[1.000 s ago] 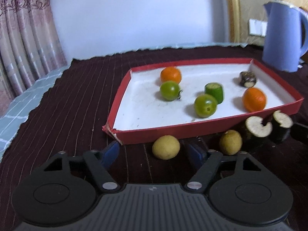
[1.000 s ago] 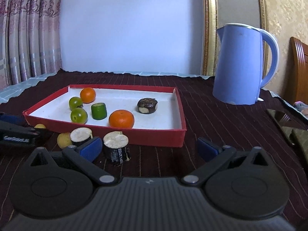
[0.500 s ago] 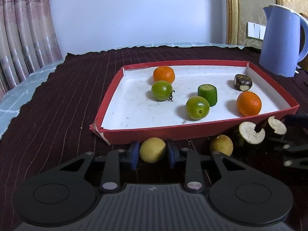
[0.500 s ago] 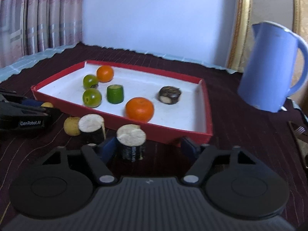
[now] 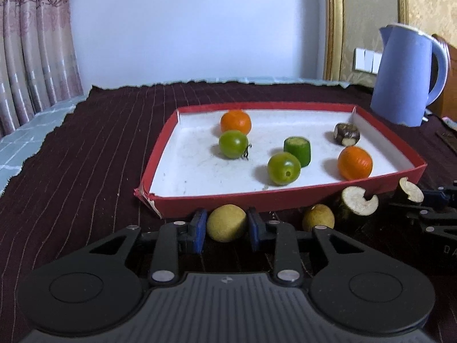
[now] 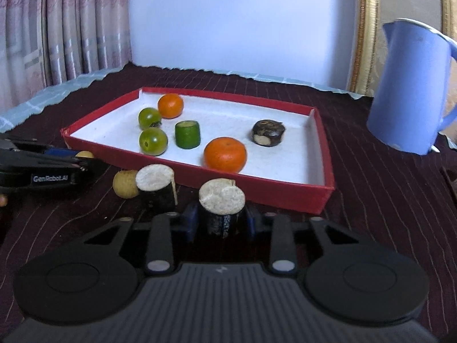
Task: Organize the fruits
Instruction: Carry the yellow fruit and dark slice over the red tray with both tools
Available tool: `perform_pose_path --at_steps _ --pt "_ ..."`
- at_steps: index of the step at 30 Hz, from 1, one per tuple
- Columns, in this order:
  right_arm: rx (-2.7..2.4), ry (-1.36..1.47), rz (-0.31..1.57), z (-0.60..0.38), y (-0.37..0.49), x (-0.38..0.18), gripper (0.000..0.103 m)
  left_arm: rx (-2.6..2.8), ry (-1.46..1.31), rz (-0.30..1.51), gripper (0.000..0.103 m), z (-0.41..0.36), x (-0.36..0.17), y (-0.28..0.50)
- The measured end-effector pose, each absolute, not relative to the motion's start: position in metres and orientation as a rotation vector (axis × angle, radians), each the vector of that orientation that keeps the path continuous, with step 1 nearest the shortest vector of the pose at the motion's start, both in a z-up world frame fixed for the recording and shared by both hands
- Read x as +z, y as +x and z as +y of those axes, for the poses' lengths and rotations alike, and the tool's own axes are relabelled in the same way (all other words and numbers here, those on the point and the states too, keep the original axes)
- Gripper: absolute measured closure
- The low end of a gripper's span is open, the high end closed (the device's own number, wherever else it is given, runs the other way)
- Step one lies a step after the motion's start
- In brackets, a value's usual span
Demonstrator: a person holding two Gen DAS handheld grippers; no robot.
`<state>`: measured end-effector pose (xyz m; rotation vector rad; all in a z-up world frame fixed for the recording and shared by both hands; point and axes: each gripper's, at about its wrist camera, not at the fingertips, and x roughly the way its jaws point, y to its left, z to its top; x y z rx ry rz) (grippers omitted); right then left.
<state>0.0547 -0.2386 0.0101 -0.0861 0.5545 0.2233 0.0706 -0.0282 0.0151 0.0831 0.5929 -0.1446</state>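
My left gripper (image 5: pixel 226 230) is shut on a yellow round fruit (image 5: pixel 226 226) in front of the red tray (image 5: pixel 228 200). My right gripper (image 6: pixel 221 223) is shut on a dark cane piece with a white cut top (image 6: pixel 221 208) by the tray's near wall (image 6: pixel 257 191). A second yellow fruit (image 5: pixel 318 217) and a second cane piece (image 5: pixel 357 204) lie between the grippers. In the tray lie two oranges (image 5: pixel 355 162), two green tomatoes (image 5: pixel 283 168), a green cylinder (image 5: pixel 297 151) and a dark piece (image 5: pixel 347 134).
A blue kettle (image 5: pixel 405 75) stands behind the tray to the right, also in the right wrist view (image 6: pixel 411 85). A dark striped cloth (image 5: pixel 85 157) covers the table. Curtains (image 5: pixel 34 43) hang at the left.
Both grippers have closed: the left around the yellow fruit, the right around the cane piece. The right gripper moved in towards the tray.
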Motion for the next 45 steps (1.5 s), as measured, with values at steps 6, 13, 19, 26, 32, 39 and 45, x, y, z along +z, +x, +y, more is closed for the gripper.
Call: perform_pose_path --at_steps 6,13,19,26,32,39,45 --pt "0.200 -0.063 0.540 -0.244 0.051 0.009 0.072 -0.123 0.115 0.574 0.074 -0.037 0.019 0.065" --pt "0.182 -0.038 0.504 -0.244 0.044 0.013 0.072 -0.119 0.116 0.549 0.074 -0.048 0.034 0.060" --pt "0.169 -0.016 0.457 -0.241 0.035 0.025 0.072 -0.091 0.135 0.551 0.074 -0.060 0.043 0.063" --pt "0.147 -0.010 0.431 -0.240 0.031 0.033 0.072 -0.061 0.132 0.575 0.074 -0.065 0.041 0.067" --pt "0.153 -0.015 0.422 -0.234 0.032 0.035 0.072 -0.043 0.134 0.589 0.073 -0.068 0.039 0.071" --pt "0.154 -0.034 0.410 -0.230 0.035 0.040 0.072 -0.038 0.138 0.588 0.073 -0.070 0.040 0.074" --pt "0.156 -0.034 0.408 -0.228 0.037 0.041 0.072 -0.035 0.142 0.587 0.073 -0.073 0.041 0.076"
